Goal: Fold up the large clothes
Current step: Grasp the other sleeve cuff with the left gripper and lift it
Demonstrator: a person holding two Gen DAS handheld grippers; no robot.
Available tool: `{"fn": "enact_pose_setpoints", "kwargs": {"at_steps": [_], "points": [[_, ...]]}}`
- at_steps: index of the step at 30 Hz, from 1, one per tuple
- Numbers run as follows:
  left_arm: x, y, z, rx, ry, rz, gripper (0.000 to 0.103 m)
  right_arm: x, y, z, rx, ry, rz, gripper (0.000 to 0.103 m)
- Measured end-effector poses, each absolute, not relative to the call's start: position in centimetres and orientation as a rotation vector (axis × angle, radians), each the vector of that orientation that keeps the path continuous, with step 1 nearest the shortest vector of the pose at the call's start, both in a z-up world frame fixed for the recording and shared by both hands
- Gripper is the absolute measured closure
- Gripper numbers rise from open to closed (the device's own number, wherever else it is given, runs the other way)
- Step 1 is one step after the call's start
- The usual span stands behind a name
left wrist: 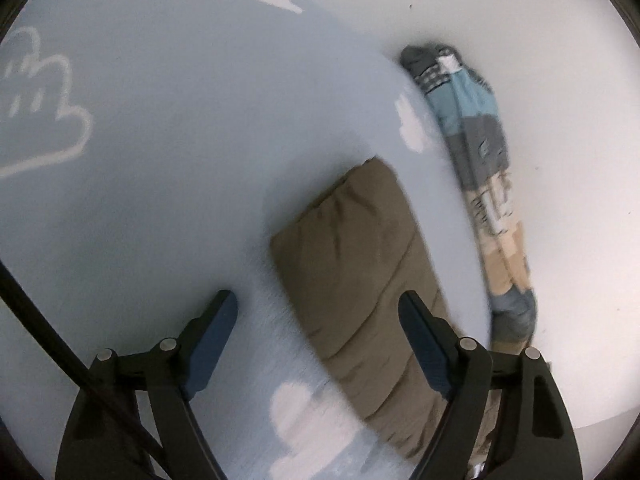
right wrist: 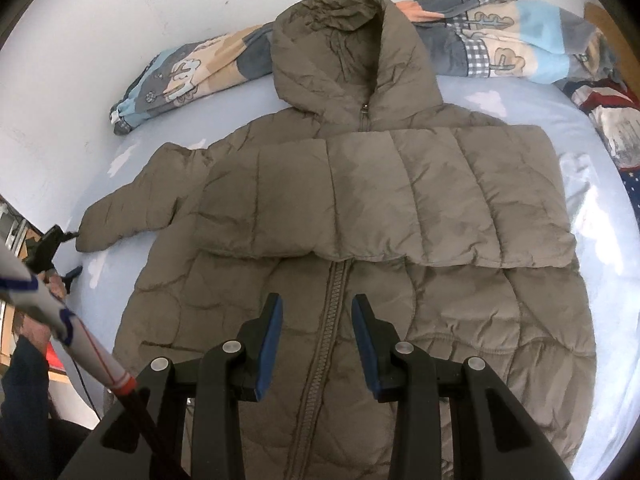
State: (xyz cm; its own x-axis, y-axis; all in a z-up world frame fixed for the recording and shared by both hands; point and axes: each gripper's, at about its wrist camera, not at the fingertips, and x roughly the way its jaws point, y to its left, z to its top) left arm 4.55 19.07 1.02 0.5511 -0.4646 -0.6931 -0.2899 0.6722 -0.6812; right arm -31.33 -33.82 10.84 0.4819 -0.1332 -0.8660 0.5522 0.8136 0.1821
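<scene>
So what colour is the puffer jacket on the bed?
Olive-brown jacket, clearest in the right wrist view.

Olive-brown puffer jacket [right wrist: 344,216], hooded, lies flat front-up on the bed, zipped. One sleeve is folded across the chest, the other [left wrist: 360,264] sticks out sideways.

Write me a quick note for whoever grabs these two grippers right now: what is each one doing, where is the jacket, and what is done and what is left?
Left gripper: open, empty, poised at the end of the spread sleeve.
Right gripper: jaws apart, empty, hovering over the zipper at the lower front.
Jacket: front up on the blue sheet, hood towards the rolled blanket.
Done: one sleeve folded across the chest.
Left: fold the spread sleeve in, then likely fold the body and hood over.
</scene>
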Motion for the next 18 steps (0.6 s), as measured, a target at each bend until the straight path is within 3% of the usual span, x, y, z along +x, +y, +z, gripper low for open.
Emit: {"fn": "enact_pose_setpoints", "kwargs": {"at_steps": [6, 8, 10, 18], "points": [[6.5, 17.4, -0.1, -0.869, 0.970, -0.142, 0.022, -31.0, -34.4, 10.2, 0.479, 0.995, -0.456, 0.064], [7.1, 16.8, 0.1, -0.843, 0.956, -0.125, 0.066, -30.9, -34.6, 9.8, 0.482, 1.003, -0.464, 0.064], [7.2, 16.6, 0.3, -0.839, 0.958, -0.118, 0.080, -30.7, -34.8, 9.5, 0.482, 1.010, -0.466, 0.064], [5.3, 14.1, 6.0, -0.750, 0.847, -0.144, 0.084, -31.3, -35.6, 10.2, 0.496, 0.977, -0.489, 0.064]]}}
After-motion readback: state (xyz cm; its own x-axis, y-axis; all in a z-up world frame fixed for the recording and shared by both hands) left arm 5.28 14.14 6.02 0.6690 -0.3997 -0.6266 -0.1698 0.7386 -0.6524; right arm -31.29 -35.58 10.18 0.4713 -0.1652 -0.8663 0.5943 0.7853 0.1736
